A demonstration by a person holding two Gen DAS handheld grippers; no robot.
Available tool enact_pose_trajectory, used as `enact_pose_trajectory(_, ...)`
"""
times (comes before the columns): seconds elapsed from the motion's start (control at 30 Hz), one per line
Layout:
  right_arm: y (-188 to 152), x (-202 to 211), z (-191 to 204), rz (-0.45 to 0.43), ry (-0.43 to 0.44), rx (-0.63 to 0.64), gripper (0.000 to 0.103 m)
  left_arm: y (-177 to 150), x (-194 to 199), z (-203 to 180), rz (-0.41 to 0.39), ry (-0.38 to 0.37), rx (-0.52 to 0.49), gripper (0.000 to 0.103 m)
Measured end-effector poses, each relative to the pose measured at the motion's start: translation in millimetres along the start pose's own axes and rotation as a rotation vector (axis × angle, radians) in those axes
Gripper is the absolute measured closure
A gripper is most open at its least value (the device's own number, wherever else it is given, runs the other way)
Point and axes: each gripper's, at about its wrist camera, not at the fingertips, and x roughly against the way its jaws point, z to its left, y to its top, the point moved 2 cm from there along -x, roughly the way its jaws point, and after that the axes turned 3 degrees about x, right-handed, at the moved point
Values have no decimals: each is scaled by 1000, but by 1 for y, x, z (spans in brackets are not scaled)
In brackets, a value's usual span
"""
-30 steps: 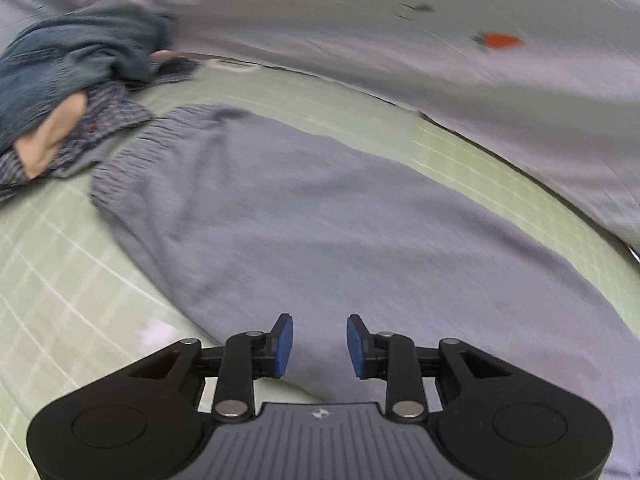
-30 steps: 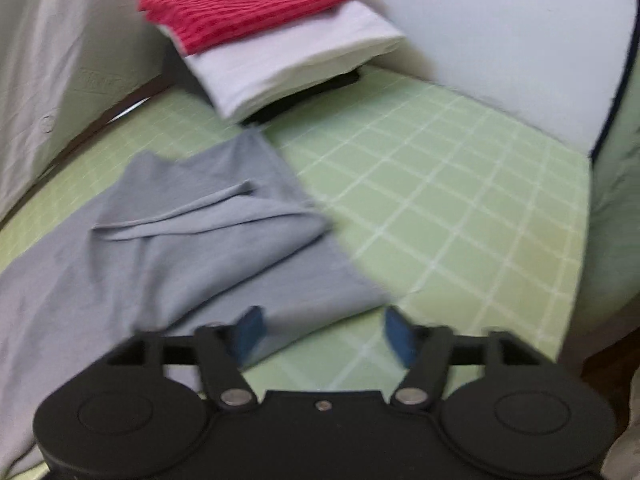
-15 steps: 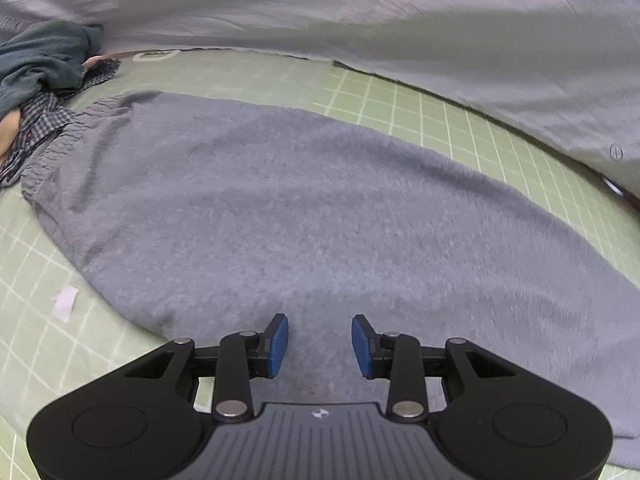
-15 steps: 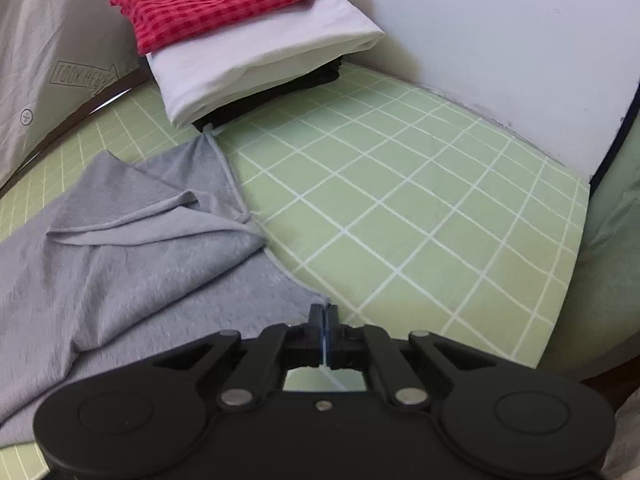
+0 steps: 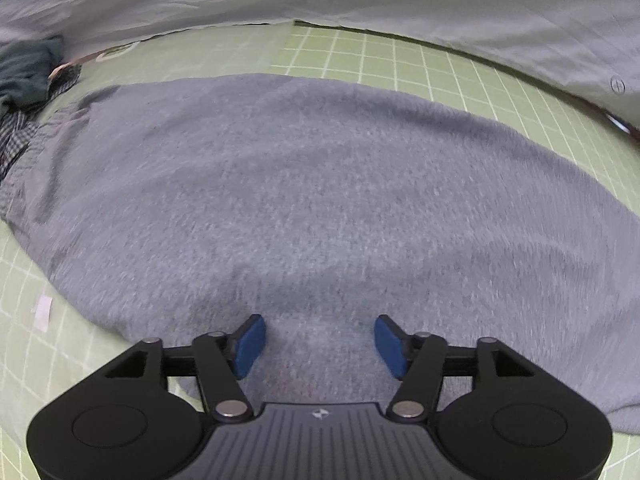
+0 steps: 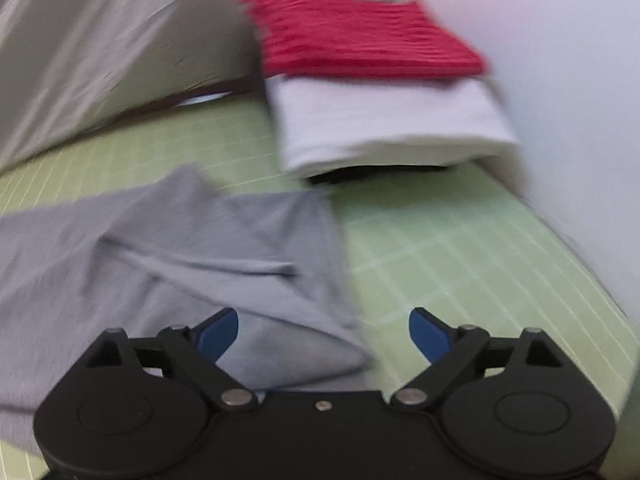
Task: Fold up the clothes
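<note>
While the grey garment (image 5: 320, 200) lies flat on the green checked mat (image 5: 400, 56), its long axis runs from 9 o'clock, at the gathered waistband (image 5: 24, 160), toward 3 o'clock. Over it, the left gripper (image 5: 320, 340) hangs spread wide, holding nothing. At the rumpled far end (image 6: 224, 248), the right gripper (image 6: 324, 332) gapes, empty.

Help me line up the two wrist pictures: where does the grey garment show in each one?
Left wrist: the grey garment fills the middle of the picture, spread flat, its gathered waistband at the far left; the open left tool hangs over its near edge.
Right wrist: the grey garment lies lower left, rumpled and creased, its end under the open right tool.
Shared landmark: the green gridded mat beneath it.
</note>
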Motion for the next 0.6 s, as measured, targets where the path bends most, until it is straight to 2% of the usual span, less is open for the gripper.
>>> enact_pose_trajectory(0.1,6,-13,16,24,20,142,10,0,-1,-3,-1,7,-2,33)
enact_pose_trajectory(0.3,24,-36,13,26,68,178,13,2,-5,-6,11,-3,-23,23)
enact_pose_trajectory(0.4,33,-50,-15,35,-54,9,17,3,-7,-8,15,-3,-22,19)
enact_pose_trajectory(0.5,35,-49,-35,35,-89,-98,23,3,-9,-10,16,-3,-22,15)
enact_pose_trajectory(0.6,37,-47,-54,35,-123,-205,23,3,-11,-12,16,0,-20,10)
